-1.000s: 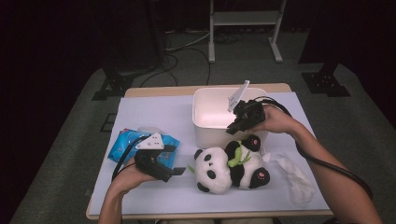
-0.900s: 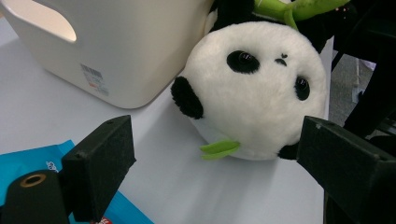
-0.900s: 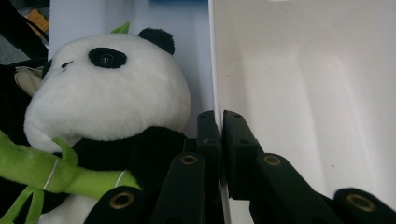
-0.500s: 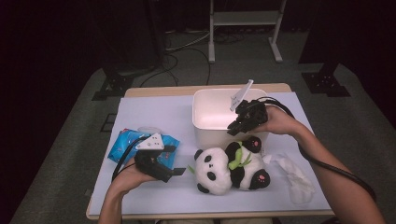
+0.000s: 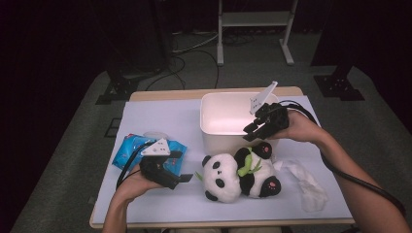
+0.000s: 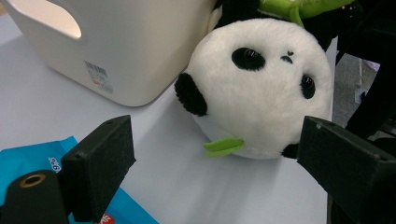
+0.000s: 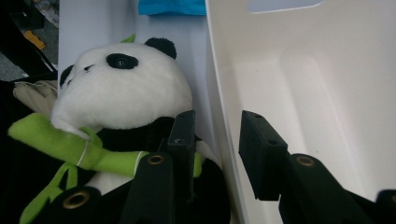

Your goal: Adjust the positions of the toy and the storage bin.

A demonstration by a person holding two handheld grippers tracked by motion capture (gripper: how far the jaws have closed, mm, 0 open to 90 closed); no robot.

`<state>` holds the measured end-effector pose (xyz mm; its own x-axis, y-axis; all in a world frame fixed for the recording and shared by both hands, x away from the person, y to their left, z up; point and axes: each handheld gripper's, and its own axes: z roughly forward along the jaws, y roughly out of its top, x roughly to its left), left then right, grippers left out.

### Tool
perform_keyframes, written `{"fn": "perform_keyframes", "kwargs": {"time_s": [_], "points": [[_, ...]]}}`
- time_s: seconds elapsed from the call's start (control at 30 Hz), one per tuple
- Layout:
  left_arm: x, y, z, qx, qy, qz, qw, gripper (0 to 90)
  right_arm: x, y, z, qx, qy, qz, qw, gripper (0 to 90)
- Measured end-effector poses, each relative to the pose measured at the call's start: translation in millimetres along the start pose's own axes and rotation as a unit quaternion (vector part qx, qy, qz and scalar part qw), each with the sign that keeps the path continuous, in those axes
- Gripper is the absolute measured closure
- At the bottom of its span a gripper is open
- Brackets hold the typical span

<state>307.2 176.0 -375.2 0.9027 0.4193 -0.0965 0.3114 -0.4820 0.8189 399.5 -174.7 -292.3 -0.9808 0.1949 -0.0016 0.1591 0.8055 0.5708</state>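
Note:
A plush panda [image 5: 238,172] lies on the white-covered table [image 5: 160,116], in front of a white plastic bin [image 5: 221,116]. My right gripper [image 5: 251,132] hovers over the bin's front right rim. In the right gripper view its jaws [image 7: 217,149] have just been opening and now stand apart on either side of the bin's wall [image 7: 224,121] without pressing it, with the panda [image 7: 121,88] at their left. My left gripper [image 5: 180,178] rests on the table left of the panda. It is wide open [image 6: 219,168], pointing at the panda's head [image 6: 261,88], which it does not touch.
A blue packet [image 5: 127,153] lies under and behind my left hand, and its corner [image 6: 32,161] sits beside the left jaw. A crumpled white cloth [image 5: 306,187] lies right of the panda. The bin [image 6: 130,46] is empty inside. Dark floor and stands surround the table.
The right gripper's jaws have opened from shut at the bin's front rim, and the hand has lifted slightly. The left hand, panda and bin have stayed in place.

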Motion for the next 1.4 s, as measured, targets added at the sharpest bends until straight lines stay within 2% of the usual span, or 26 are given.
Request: {"fn": "perform_keyframes", "kwargs": {"time_s": [0.23, 0.3, 0.4, 0.9, 1.0, 1.4], "points": [[0.6, -3.5, -1.9, -0.001, 0.004, -0.007, 1.0000, 10.4, 14.9, -2.5, -11.1, -0.008, -0.006, -0.016, 0.9998, 61.5], [0.5, -4.6, -2.5, -0.002, 0.004, -0.010, 0.9999, 10.3, 18.2, -3.7, -12.4, -0.011, 0.001, -0.018, 0.9998, 61.4], [0.4, -4.7, -2.9, -0.001, 0.006, -0.011, 0.9999, 10.3, 22.1, -5.6, -13.3, -0.008, -0.001, -0.020, 0.9998, 60.4], [-0.3, -4.5, 0.5, 0.003, 0.002, -0.013, 0.9999, 10.3, 53.4, -25.1, -18.1, -0.006, 0.025, -0.034, 0.9991, 55.7], [1.4, -6.4, 1.0, 0.002, 0.003, -0.017, 0.9998, 10.3, 62.0, -25.6, -13.4, -0.002, 0.034, -0.041, 0.9986, 54.4], [5.1, -10.4, 1.0, 0.002, 0.001, -0.025, 0.9997, 10.3, 76.0, -25.0, 12.2, 0.014, 0.060, -0.059, 0.9963, 51.1]]}}
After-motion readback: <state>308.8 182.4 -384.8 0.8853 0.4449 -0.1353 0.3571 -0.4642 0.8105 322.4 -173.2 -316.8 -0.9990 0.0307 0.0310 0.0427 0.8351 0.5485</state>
